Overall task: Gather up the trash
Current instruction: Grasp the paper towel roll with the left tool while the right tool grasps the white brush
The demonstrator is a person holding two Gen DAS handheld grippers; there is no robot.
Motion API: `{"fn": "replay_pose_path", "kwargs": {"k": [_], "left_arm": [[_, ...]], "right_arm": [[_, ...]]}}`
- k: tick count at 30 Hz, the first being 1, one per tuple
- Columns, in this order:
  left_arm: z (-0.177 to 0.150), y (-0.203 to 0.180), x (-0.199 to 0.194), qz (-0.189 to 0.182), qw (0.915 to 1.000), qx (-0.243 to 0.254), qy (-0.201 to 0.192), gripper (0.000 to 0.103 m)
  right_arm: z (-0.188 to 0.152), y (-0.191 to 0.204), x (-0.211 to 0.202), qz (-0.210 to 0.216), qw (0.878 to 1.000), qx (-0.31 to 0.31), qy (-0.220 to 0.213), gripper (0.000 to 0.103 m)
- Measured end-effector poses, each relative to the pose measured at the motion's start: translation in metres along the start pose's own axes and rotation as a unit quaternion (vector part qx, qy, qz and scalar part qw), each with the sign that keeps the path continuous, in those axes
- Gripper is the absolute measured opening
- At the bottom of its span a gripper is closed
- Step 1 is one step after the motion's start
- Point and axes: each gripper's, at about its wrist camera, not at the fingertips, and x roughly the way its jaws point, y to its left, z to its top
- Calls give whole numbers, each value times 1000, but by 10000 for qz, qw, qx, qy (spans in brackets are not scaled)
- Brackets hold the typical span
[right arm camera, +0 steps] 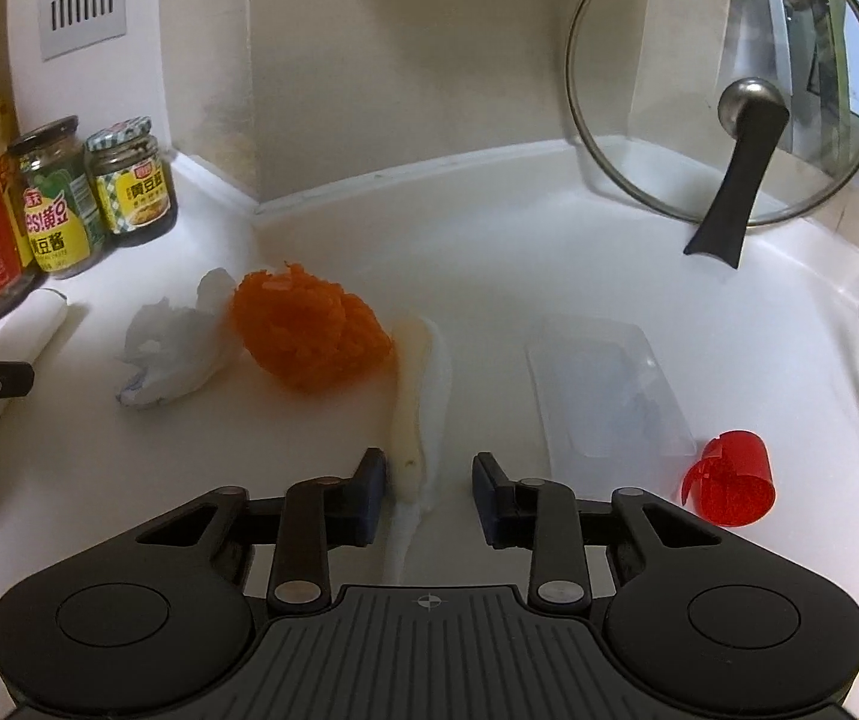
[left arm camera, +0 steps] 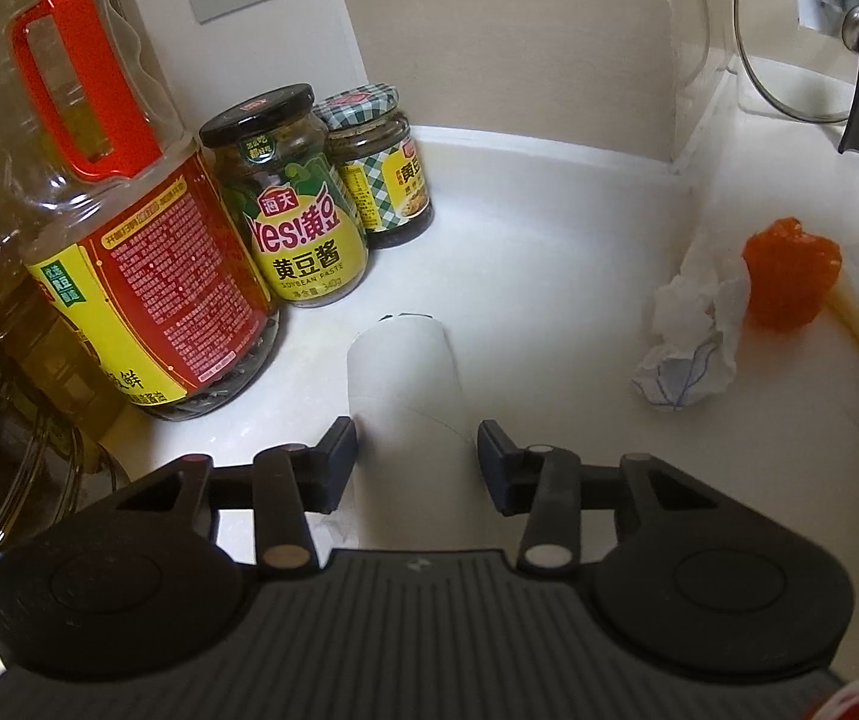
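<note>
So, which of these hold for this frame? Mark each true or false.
1. A white cardboard tube lies between the left gripper's fingers. True.
2. The crumpled orange plastic bag sits inside the clear plastic tray. False: it is on the counter, beside the crumpled white tissue.
3. A round glass pot lid stands on edge at the back. True.
4. The right gripper's fingers grip the red translucent plastic piece. False: it lies on the counter, right of the tray.
</note>
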Motion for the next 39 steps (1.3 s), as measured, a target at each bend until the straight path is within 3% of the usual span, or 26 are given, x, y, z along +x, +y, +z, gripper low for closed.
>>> {"fn": "replay_pose_path", "kwargs": {"k": [8,12,14,17,20,21,25,26,27,39], "left_arm": [[-7,4,-16,-79,9998,-144,-70,31],[-11,1,-31,-14,9997,-140,-185,20],[-13,1,-39,-115,9997,-163,-173,19],[-16,-3,-44,-58,9999,-132,-86,23],[-19,-9,-39,-30,9999,-105,14,60],[-19,-11,-36,-9,10000,-82,47,62],[-19,-16,-22,-78,9998,-42,197,61],[-18,-17,-19,-117,9997,-22,222,57],[-18,-17,-15,-165,9995,-6,262,46],[-24,-25,-42,-205,9998,-49,61,45]], "right_arm": [[-8,-10,-16,188,9995,203,-167,20],[-8,-14,-30,377,9986,263,-253,20],[-9,-17,-37,524,9978,317,-241,20],[-14,-20,-44,682,9968,388,-164,20],[-21,-23,-49,748,9961,447,-122,20],[-22,-24,-50,752,9960,468,-102,20],[-24,-31,-51,867,9943,616,-77,20],[-25,-33,-52,873,9942,625,-87,20],[-25,-34,-53,867,9942,628,-98,20],[-30,-42,-66,1060,9917,718,-148,20]]}}
